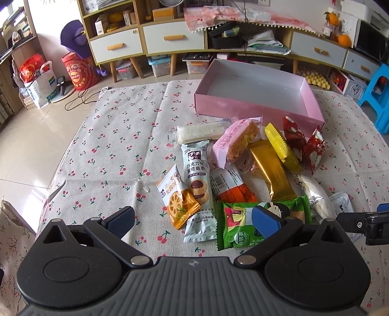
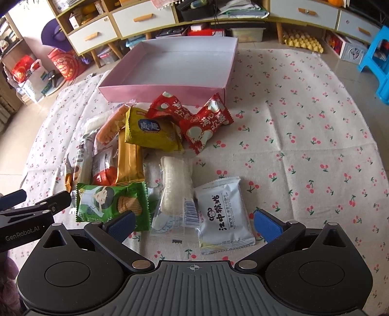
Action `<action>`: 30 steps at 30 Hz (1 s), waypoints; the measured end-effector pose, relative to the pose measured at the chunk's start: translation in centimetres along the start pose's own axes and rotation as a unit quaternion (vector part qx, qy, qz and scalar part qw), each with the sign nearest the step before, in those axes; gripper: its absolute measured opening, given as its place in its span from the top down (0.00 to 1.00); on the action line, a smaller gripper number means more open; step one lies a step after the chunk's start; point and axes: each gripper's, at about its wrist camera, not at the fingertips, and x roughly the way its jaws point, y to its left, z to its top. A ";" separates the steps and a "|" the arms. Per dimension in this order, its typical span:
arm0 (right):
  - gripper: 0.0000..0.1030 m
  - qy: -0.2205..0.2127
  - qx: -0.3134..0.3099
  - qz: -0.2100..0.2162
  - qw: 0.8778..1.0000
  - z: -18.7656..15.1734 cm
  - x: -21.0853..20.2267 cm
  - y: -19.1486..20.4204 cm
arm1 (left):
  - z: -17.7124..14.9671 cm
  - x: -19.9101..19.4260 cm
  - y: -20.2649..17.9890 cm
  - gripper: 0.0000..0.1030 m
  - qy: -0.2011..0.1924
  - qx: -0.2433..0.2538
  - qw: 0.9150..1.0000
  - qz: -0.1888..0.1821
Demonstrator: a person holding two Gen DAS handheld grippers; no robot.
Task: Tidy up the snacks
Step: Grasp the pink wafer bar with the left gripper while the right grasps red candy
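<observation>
Both claws, left (image 1: 193,222) and right (image 2: 194,224), are held released; white packet (image 2: 225,215) probably lies just ahead of right, long axis pointing away.

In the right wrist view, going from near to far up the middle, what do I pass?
Silver-white packet → clear-wrapped white rice bar → yellow packet → red packets → empty pink box → cabinet drawers.
</observation>
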 end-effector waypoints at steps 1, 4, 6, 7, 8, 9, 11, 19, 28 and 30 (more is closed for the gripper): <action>0.00 0.006 -0.005 0.004 1.000 0.3 0.1 -0.1 | 0.3 0.2 0.2 0.00 0.002 0.001 1.000 -0.002; 0.00 0.009 -0.018 0.010 1.000 1.1 0.3 0.0 | 1.1 0.7 0.9 0.01 0.003 0.005 1.000 -0.005; 0.00 0.017 -0.008 0.036 0.999 1.6 0.5 -0.2 | 1.7 1.1 1.2 0.02 0.005 0.005 1.000 -0.017; 0.00 0.024 -0.003 0.050 0.998 1.9 0.7 -0.3 | 1.9 1.3 1.3 0.02 0.008 0.008 1.000 -0.024; 0.00 0.032 0.002 0.063 0.998 2.3 0.8 -0.4 | 2.2 1.6 1.3 0.02 0.012 0.012 0.999 -0.030; 0.00 0.035 0.006 0.072 0.997 2.7 0.9 -0.4 | 2.5 1.8 1.3 0.02 0.014 0.017 0.999 -0.035; 0.01 0.038 0.014 0.089 0.995 3.5 1.2 -0.4 | 2.9 2.3 1.2 0.03 0.019 0.032 0.998 -0.046; 0.05 0.033 0.122 0.183 0.975 6.3 3.3 -2.6 | 4.7 4.5 1.2 0.21 0.009 0.041 0.994 -0.104; 0.24 0.003 0.187 0.118 0.975 8.5 6.5 -5.3 | 6.7 7.1 1.2 0.45 -0.015 0.044 0.987 -0.154; 0.29 0.001 0.207 0.115 0.972 8.5 7.3 -6.0 | 7.2 7.8 1.2 0.49 -0.011 0.038 0.985 -0.167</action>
